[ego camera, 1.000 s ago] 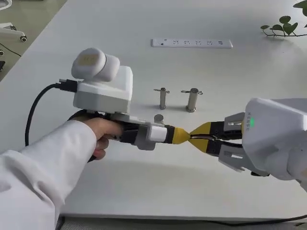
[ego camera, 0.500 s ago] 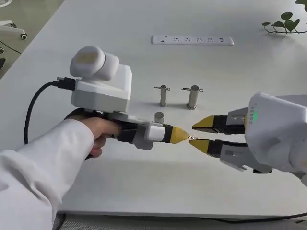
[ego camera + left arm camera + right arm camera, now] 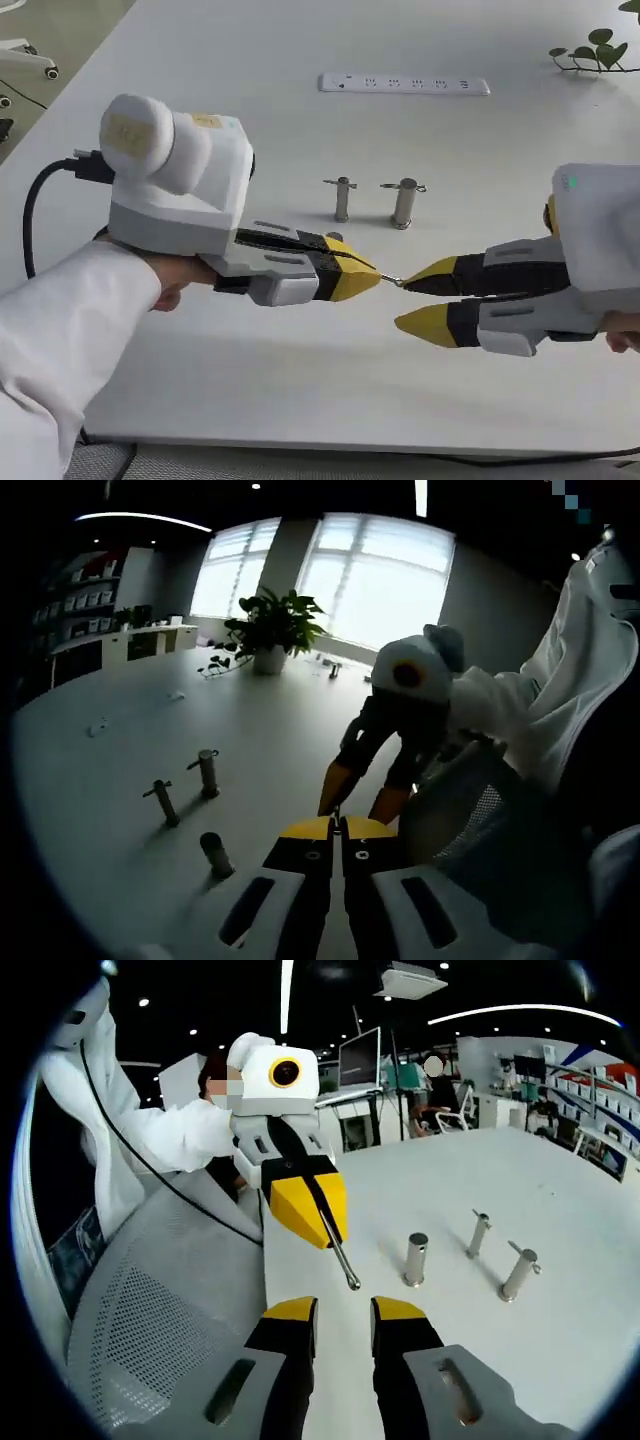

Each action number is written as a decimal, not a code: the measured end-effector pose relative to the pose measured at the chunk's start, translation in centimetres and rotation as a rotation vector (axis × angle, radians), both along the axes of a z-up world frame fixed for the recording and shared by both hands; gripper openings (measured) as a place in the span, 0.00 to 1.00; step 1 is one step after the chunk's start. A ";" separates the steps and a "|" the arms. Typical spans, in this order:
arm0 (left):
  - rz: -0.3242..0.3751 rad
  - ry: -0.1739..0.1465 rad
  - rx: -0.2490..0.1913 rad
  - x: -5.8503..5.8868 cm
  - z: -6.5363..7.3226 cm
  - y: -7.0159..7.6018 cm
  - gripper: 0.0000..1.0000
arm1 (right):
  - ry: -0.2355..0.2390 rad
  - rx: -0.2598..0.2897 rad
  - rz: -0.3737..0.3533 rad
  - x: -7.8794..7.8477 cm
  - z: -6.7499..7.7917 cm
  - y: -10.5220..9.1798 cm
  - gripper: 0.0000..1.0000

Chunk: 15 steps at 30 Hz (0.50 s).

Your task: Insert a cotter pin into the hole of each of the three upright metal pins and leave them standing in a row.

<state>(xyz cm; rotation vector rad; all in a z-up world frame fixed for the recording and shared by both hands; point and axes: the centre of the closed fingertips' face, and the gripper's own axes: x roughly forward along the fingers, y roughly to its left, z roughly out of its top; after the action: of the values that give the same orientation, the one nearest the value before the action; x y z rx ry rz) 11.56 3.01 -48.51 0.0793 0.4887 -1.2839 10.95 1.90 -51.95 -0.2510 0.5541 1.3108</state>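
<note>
Now the left gripper (image 3: 372,281) pinches a cotter pin (image 3: 341,1249) between closed tips; the right gripper (image 3: 415,297) stands with jaws apart just beside it, over the white table (image 3: 300,380).

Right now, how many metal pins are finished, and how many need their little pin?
Two of three look done: the thin far pin and the thick far pin each carry a cotter pin across the top. In hand: the left gripper is shut on a loose cotter pin, with the right gripper open beside it. Left: the bare third pin needs it.
</note>
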 end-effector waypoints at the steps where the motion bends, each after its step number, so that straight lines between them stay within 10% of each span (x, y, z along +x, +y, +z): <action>1: -0.019 -0.030 0.014 -0.1 -0.1 0.0 0.00 | 0.008 0.007 0.007 -0.2 0.1 0.2 0.16; 4: -0.097 -0.125 0.042 -0.6 -0.2 0.0 0.00 | 0.010 0.019 0.022 -0.4 0.4 0.7 0.14; 15: -0.133 -0.145 0.042 -1.0 -0.3 -0.1 0.00 | -0.036 -0.002 0.075 -0.9 0.6 1.2 0.00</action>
<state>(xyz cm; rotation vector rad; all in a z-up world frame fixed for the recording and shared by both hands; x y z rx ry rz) 10.60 2.90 -48.82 0.2419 0.3908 -1.3864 10.04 3.13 -51.35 -0.2992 0.5195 1.3755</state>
